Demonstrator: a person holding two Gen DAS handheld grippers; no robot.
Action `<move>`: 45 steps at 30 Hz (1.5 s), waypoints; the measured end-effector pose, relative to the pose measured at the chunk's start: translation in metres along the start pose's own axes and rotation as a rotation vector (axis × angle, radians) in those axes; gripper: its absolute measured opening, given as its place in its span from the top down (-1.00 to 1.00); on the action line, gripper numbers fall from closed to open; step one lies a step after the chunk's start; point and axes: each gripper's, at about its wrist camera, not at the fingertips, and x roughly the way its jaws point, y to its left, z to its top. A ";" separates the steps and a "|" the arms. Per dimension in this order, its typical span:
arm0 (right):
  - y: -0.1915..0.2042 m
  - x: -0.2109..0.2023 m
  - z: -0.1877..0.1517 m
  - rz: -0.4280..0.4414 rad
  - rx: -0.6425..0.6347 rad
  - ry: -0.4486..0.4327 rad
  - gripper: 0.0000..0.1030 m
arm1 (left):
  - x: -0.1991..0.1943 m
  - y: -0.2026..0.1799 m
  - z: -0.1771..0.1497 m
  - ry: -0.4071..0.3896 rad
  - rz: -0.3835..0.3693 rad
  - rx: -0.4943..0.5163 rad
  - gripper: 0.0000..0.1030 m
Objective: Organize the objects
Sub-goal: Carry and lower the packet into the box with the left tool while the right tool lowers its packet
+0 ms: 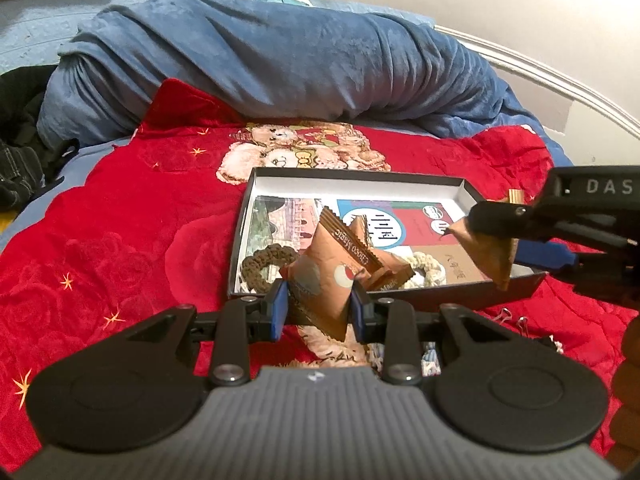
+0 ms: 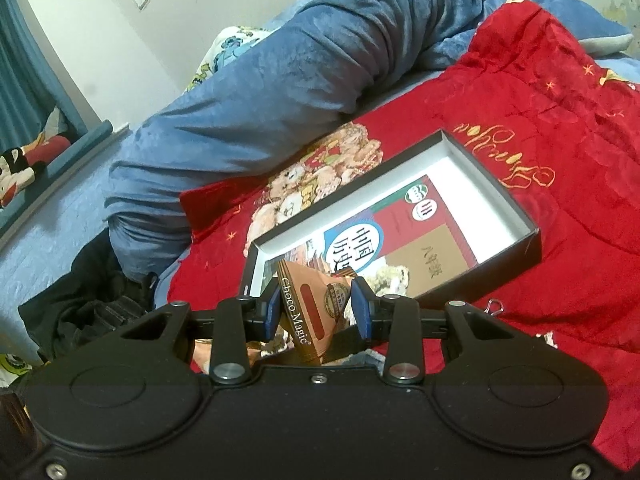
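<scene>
Snack packets everywhere lol. Left gripper (image 1: 319, 303) has its blue fingers (image 1: 279, 307) squeezed on a brown "Choco Magic" packet (image 1: 329, 280) right at the near edge of the black box (image 1: 440, 300). Right gripper (image 2: 315, 307) is clamped on another Choco Magic packet (image 2: 310, 308), held over the box's right end. Inside the box: a colourful booklet (image 1: 404, 220) with Chinese writing, a third brown packet (image 1: 386, 270), a dark braided ring (image 1: 262, 268) and a pale one (image 1: 426, 270). The box sits on a red blanket (image 1: 120, 220) on the bed.
</scene>
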 end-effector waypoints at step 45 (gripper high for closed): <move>-0.102 0.053 0.098 0.142 -0.017 0.000 0.31 | 0.092 -0.093 0.079 -0.094 0.048 0.127 0.30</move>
